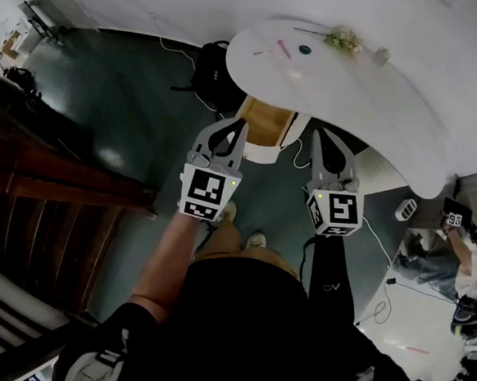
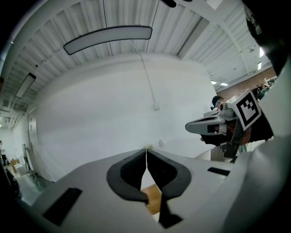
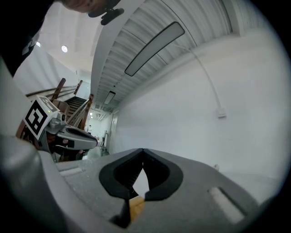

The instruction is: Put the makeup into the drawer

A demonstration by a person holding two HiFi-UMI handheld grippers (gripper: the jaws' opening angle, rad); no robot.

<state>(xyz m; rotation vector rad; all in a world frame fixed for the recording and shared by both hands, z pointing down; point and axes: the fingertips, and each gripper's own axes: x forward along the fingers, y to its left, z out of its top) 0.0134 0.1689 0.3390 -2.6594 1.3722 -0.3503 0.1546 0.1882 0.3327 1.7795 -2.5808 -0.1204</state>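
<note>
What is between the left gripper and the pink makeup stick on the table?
In the head view, the open wooden drawer lies between the left gripper and the pink makeup stick, then a bare strip of white table.

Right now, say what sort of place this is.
Probably an indoor hall used as a workspace: a wooden staircase, a white table with an open drawer, a backpack on the floor.
</note>
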